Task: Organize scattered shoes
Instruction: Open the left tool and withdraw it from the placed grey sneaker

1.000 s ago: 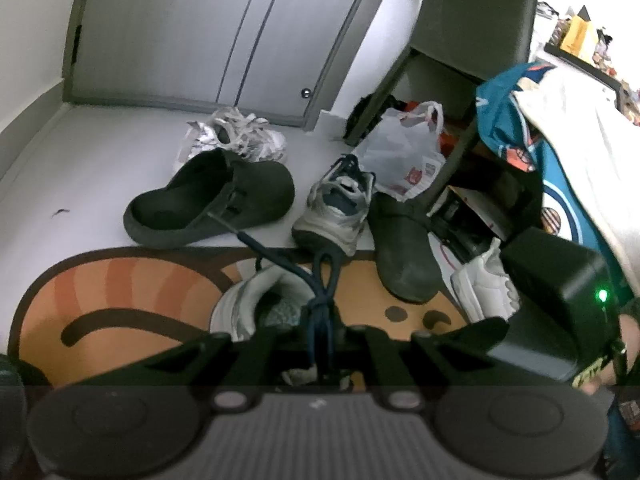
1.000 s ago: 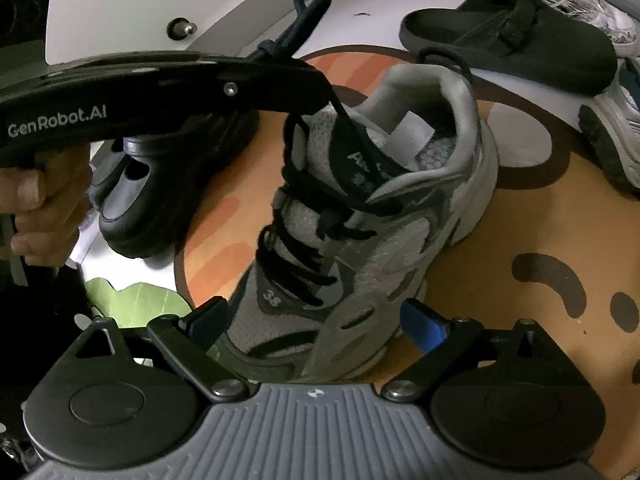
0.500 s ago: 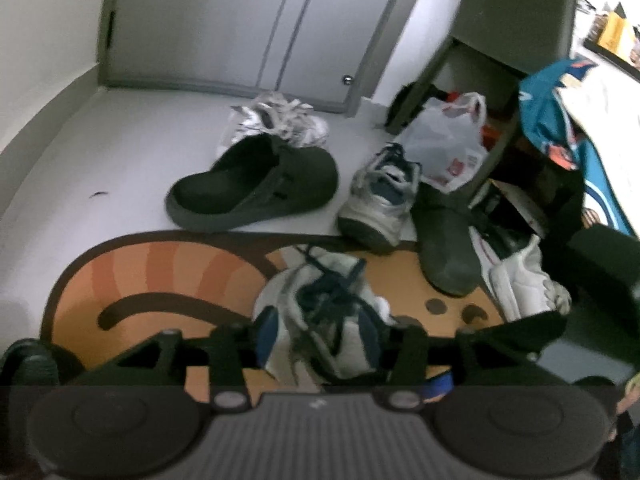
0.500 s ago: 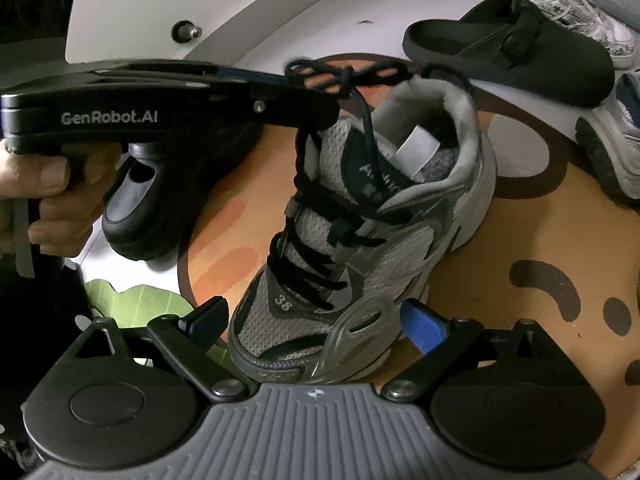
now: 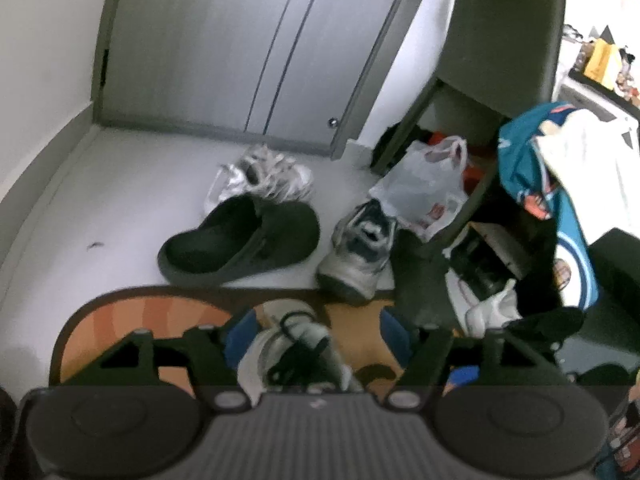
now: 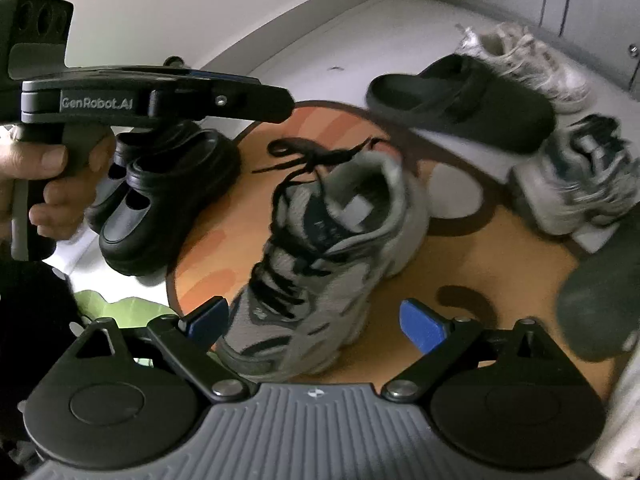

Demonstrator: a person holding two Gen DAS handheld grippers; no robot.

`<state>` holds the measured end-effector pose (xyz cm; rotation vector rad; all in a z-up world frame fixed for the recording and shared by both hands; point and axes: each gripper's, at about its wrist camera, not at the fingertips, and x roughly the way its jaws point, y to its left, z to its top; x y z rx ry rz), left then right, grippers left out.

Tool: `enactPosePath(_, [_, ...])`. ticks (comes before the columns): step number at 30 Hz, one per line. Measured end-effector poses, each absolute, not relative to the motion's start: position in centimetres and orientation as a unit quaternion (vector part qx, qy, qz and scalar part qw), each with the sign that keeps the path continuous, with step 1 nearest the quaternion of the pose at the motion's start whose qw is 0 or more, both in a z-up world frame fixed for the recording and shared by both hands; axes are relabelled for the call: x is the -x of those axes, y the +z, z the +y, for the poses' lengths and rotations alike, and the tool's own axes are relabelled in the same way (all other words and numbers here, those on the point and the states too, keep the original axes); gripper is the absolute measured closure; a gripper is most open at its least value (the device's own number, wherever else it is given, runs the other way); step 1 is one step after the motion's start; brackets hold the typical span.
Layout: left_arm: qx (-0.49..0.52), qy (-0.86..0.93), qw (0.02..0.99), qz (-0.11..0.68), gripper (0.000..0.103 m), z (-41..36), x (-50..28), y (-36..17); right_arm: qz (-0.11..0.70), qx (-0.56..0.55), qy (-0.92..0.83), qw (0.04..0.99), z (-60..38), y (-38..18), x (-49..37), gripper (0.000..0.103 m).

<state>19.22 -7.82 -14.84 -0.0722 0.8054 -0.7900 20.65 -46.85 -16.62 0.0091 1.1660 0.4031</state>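
A grey sneaker with black laces [image 6: 324,256] stands on the orange mat [image 6: 460,264]; it also shows in the left wrist view [image 5: 296,352]. My right gripper [image 6: 316,322] is open, its blue pads on either side of the sneaker's toe. My left gripper [image 5: 316,332] is open above the sneaker, apart from the laces; it shows from the side in the right wrist view [image 6: 276,102]. A matching grey sneaker [image 5: 360,252] stands on the floor beyond the mat.
A black clog [image 5: 240,240] and a white sneaker [image 5: 260,176] lie on the grey floor. Black chunky shoes [image 6: 160,204] stand at the mat's left edge. Another dark clog [image 6: 596,304], a plastic bag [image 5: 424,188], a cabinet and clothes crowd the right.
My left gripper opened, let go of the sneaker's laces and drew back upward. The laces dropped onto the shoe. The right gripper pulled back a little.
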Motion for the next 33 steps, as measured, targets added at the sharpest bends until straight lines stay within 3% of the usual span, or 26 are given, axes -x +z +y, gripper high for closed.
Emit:
enactPosePath(18, [0.059, -0.357, 0.849, 0.385, 0.032, -10.1, -21.7, -13.1, 0.512, 0.052, 0.086, 0.853, -55.1, -4.0, -19.2, 0.007])
enactPosePath(21, [0.069, -0.358, 0.846, 0.39, 0.038, -10.8, -22.3, -13.3, 0.512, 0.054, 0.074, 0.854, -56.4, -4.0, -18.8, 0.007])
enactPosePath(33, [0.096, -0.364, 0.827, 0.419, 0.038, -15.3, -24.6, -13.8, 0.514, 0.051, 0.063, 0.854, -60.5, -3.9, -20.9, 0.007])
